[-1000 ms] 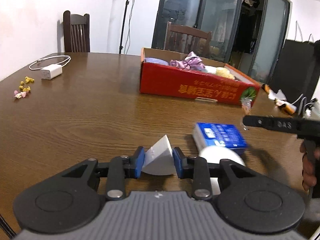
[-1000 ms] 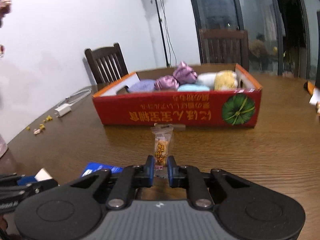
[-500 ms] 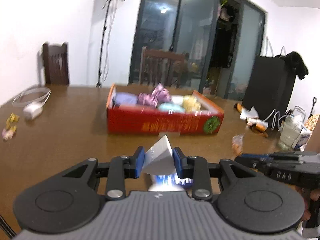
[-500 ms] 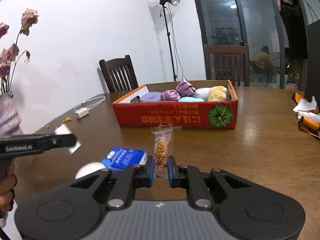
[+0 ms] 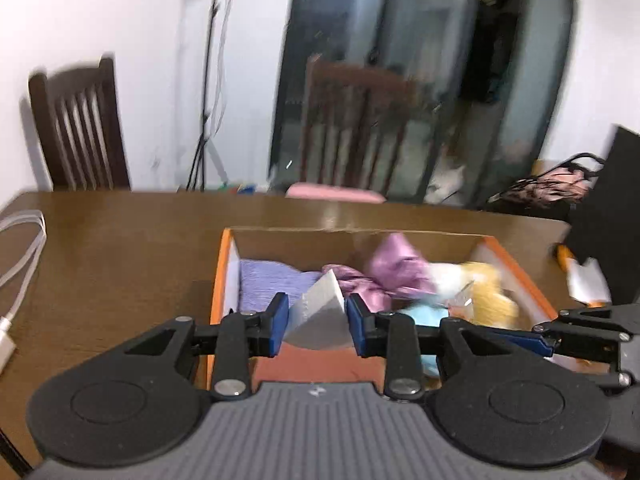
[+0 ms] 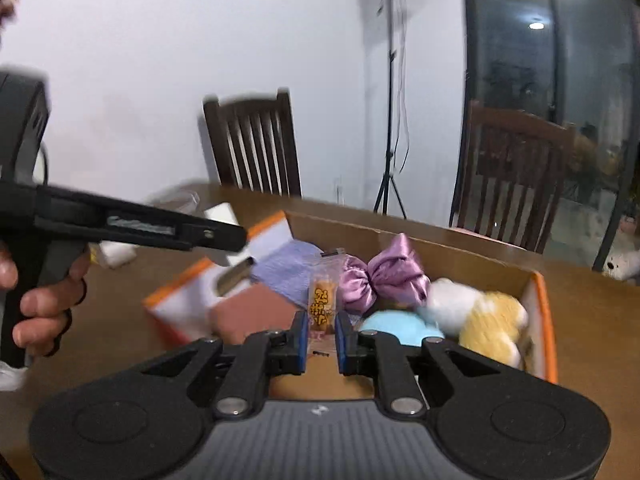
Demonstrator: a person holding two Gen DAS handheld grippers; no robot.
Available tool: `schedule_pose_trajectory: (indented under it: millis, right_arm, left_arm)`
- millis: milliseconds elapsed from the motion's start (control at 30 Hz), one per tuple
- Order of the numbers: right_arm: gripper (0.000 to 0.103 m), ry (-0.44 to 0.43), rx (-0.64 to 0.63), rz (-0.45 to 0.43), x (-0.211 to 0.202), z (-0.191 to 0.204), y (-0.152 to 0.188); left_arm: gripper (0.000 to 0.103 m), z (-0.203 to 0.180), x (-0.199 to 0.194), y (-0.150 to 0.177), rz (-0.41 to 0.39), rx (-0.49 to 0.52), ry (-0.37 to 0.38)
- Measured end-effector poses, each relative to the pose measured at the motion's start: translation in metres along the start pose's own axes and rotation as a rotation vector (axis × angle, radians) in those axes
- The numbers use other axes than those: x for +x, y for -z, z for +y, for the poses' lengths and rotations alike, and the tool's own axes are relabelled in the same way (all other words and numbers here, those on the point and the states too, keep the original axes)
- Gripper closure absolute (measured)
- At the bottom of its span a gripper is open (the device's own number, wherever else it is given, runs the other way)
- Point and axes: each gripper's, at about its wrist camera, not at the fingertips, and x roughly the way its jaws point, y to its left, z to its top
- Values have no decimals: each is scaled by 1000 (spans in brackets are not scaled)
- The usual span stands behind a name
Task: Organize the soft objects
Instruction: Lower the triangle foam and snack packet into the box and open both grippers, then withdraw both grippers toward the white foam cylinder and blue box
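My left gripper (image 5: 318, 318) is shut on a white cone-shaped sponge (image 5: 318, 316) and holds it over the near left part of the cardboard box (image 5: 224, 264). My right gripper (image 6: 321, 334) is shut on a small clear snack packet (image 6: 324, 300) and holds it over the same box (image 6: 544, 320). The box holds a lilac cloth (image 5: 272, 282), a purple satin bow (image 6: 384, 276), a light blue soft thing (image 6: 396, 326) and a white and yellow plush (image 6: 480, 314). The right gripper shows at the right edge of the left wrist view (image 5: 548, 340).
The box sits on a brown wooden table (image 5: 120, 248). A white charger and cable (image 5: 20, 256) lie at the table's left. Dark wooden chairs (image 6: 256, 148) stand behind the table, with a light stand (image 6: 394, 92) and glass doors beyond.
Both grippers have moved forward from in front of the box to above its open top, each still holding its object. The blue pack and white ball have dropped out of view.
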Motion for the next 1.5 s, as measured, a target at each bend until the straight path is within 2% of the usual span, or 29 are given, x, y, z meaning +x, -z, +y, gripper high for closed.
schedule_pose_trajectory:
  millis: [67,100,133,167,233,267,367,467,633,767,833,900,933,967,1100,1167,1300,1367,1500]
  right_arm:
    - [86,16,-49,34,34,1,-11]
    - [84,17,-61,58,48,0,-12]
    - [75,13,-68,82,63,-1,-13]
    - [71,13,-66,96,73,-1,-12]
    - [63,24,-68,103,82,-1,-9]
    - [58,21,-64,92,82,-2,-8]
    - [58,4,-20,70,76,-11,-6]
    - [58,26,-5,44,62,-17,-11]
    - [57,45,-19,-2,12,-14,-19]
    - [53,64,-22,-46,-47,-8,-2]
    - [53,75,0,-58,-77,-4,13]
    - [51,90,23,-77,-108,1,31]
    - [47,91,40,-90,-124,4,41]
    - [45,91,56,-105,-139,7,51]
    - [45,121,131,-161,-189,27,98]
    - [45,134,158,-179,-206,40,119]
    - [39,114,219,-205,-238,64,161]
    - [33,132,219,-204,-248,74,178]
    - [33,191,216,-171,-255,88,208]
  left_arm:
    - [53,7,28,-3,36,-24,-17]
    - [51,9,37,-1,49,-27,-32]
    - [49,10,43,1,59,-21,-41]
    - [45,12,46,3,61,-15,-46]
    - [38,15,45,6,36,-4,-42]
    - [37,16,42,7,27,1,-44]
    - [37,21,35,6,11,8,-49]
    - [37,20,16,-1,-11,5,-49]
    - [36,17,-40,-1,-78,34,-54]
    - [32,9,-102,24,-157,93,-78]
    - [31,4,-133,45,-180,122,-79]
    - [25,-2,-164,65,-206,146,-65]
    - [18,-3,-179,76,-223,146,-50]
    - [15,-4,-190,85,-233,140,-35]
    - [13,-11,-230,134,-236,123,19]
    - [6,-13,-248,160,-244,94,22]
    - [6,-18,-276,204,-245,74,42]
    - [5,-22,-288,224,-243,82,22]
    - [5,-23,-301,249,-213,85,12]
